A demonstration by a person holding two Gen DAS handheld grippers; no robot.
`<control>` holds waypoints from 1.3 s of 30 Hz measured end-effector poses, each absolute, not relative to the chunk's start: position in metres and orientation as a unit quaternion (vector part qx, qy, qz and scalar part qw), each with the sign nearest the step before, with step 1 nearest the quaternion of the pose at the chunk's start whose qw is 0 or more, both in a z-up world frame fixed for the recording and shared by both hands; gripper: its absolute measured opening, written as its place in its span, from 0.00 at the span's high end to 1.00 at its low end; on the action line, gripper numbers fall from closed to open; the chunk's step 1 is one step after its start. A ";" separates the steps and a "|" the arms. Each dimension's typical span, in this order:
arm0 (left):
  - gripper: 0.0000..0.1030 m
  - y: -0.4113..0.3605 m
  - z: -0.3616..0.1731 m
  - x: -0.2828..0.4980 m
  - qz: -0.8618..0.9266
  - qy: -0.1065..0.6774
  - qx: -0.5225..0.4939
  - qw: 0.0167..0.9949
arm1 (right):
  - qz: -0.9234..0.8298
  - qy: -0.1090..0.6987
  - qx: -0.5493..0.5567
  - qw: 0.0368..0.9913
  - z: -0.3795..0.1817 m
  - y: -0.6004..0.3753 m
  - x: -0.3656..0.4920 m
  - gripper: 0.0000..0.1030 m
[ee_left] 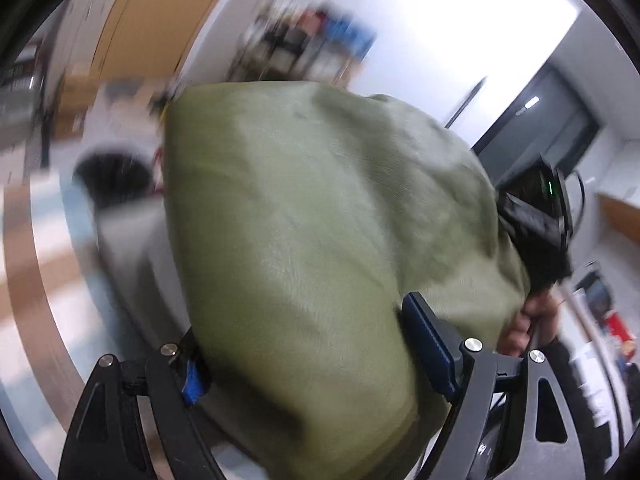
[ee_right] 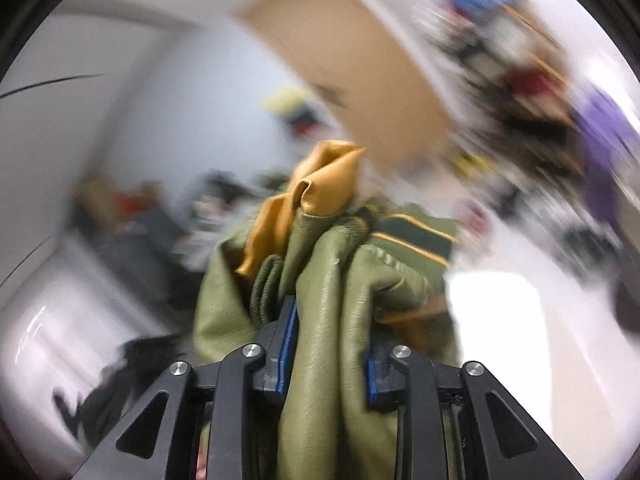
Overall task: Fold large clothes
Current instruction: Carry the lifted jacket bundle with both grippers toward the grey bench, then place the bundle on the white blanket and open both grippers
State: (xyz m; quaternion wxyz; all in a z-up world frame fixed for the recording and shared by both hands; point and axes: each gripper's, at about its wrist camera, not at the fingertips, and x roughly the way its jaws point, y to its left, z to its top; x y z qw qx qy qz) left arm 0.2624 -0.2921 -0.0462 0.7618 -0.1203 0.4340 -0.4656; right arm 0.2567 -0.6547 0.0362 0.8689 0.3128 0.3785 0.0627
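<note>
Through my left wrist camera, a bulky olive-green, leather-look jacket (ee_left: 304,240) fills the space between the fingers of my left claw (ee_left: 316,344). The jaws stand wide, yet the thick bundle spans them, so I judge this a broad grip meant to carry the bulk clear of the floor. Beyond it, a bare hand (ee_left: 528,328) grasps the other black gripper handle. A blurred shelf of clutter (ee_left: 308,40) stands behind.

Through my right wrist camera, my right claw (ee_right: 328,344) is partly closed, its blue pads pinching a gathered fold of the same jacket, mustard lining (ee_right: 320,184) and striped ribbed hem (ee_right: 416,236) bunched above. I hold it by both ends, probably to spread it. A tan door (ee_right: 352,64) lies beyond; nothing blocks me.
</note>
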 end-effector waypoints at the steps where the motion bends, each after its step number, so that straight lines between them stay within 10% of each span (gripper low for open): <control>1: 0.21 -0.286 -0.056 0.259 -0.463 0.422 -0.131 0.768 | 0.036 0.417 0.315 0.852 0.012 -0.665 0.262 0.71; 5: 0.22 -0.264 -0.045 0.246 -0.479 0.400 -0.121 0.773 | 0.030 0.442 0.337 0.831 -0.030 -0.682 0.250 0.58; 14: 0.22 -0.205 0.009 0.195 -0.482 0.278 -0.082 0.827 | -0.019 0.338 0.160 0.927 0.093 -0.634 0.185 0.56; 19: 0.22 -0.241 -0.005 0.181 -0.511 0.291 -0.005 0.809 | 0.028 0.414 0.041 0.909 0.057 -0.547 0.198 0.60; 30: 0.22 -0.213 -0.006 0.168 -0.468 0.329 -0.044 0.819 | -0.026 0.341 0.152 0.927 0.043 -0.560 0.129 0.56; 32: 0.21 -0.203 0.009 0.148 -0.463 0.297 -0.043 0.834 | -0.031 0.288 0.146 0.946 0.061 -0.548 0.098 0.49; 35: 0.18 -0.186 0.032 0.108 -0.443 0.233 -0.032 0.865 | -0.056 0.196 0.126 0.971 0.085 -0.512 0.046 0.03; 39: 0.01 -0.167 0.053 0.064 -0.419 0.166 -0.020 0.892 | -0.077 0.087 0.119 0.986 0.117 -0.468 -0.016 0.00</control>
